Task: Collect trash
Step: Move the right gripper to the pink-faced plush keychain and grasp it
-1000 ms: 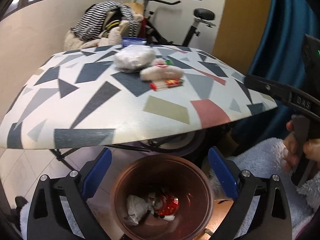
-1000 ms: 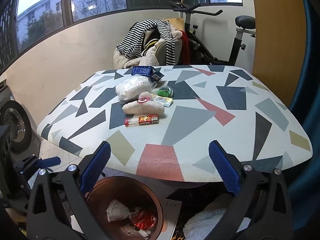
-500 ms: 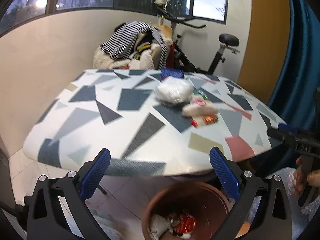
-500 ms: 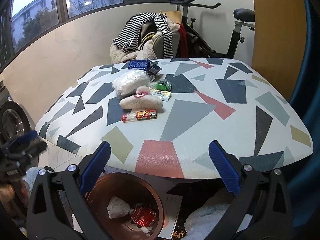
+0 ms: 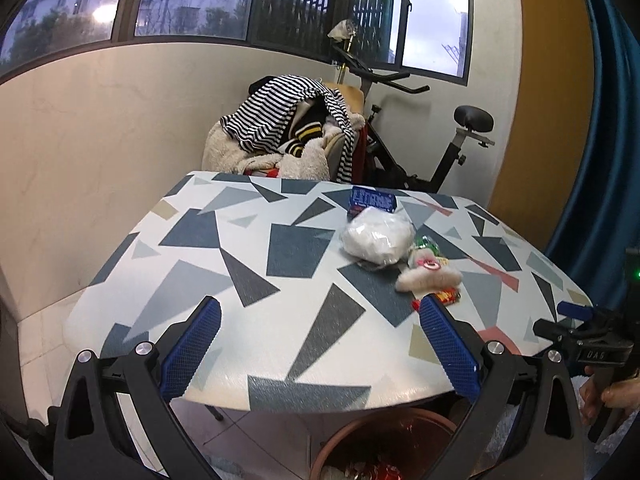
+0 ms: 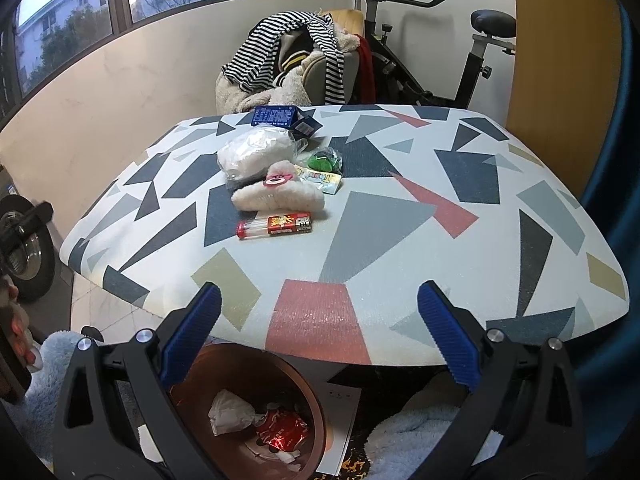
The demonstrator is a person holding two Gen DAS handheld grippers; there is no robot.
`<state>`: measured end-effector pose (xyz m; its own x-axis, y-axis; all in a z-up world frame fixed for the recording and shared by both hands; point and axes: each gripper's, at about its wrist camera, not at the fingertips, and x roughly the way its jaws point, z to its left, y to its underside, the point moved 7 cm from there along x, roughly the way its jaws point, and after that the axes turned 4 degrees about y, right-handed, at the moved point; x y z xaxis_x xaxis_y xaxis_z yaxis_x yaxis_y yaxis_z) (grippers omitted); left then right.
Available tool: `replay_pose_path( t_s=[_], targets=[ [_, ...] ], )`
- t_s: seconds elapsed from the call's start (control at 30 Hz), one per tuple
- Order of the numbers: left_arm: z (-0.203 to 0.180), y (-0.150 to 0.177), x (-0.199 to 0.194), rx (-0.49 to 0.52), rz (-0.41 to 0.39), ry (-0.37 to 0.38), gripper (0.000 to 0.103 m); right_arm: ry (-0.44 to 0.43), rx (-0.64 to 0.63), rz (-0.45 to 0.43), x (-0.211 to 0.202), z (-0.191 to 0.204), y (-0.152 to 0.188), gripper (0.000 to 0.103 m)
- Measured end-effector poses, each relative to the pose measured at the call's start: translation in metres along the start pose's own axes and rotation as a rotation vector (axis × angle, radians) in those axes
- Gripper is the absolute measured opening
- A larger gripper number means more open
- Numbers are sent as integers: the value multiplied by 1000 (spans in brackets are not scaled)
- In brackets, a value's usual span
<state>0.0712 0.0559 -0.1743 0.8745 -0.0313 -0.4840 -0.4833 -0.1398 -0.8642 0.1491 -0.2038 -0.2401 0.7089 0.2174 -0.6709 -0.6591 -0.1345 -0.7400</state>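
Left gripper [image 5: 320, 344] raised above table [image 5: 280, 264], both grippers wide open, empty

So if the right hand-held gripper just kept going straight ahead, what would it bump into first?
Probably the red tube on the patterned table. The right hand-held gripper is open and points over the table's near edge toward it, with the fluffy white toy just behind. Its height above the table is hard to judge.

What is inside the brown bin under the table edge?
In the brown bin lie a crumpled white paper and a red wrapper. The right gripper's left finger hides the bin's left side.
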Motion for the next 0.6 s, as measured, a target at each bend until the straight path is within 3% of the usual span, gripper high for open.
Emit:
replay_pose_path(
  t_s=[0.6],
  targets=[
    [28, -5, 33, -36, 19, 3, 97, 16, 37, 47, 58, -6, -22, 97]
  ],
)
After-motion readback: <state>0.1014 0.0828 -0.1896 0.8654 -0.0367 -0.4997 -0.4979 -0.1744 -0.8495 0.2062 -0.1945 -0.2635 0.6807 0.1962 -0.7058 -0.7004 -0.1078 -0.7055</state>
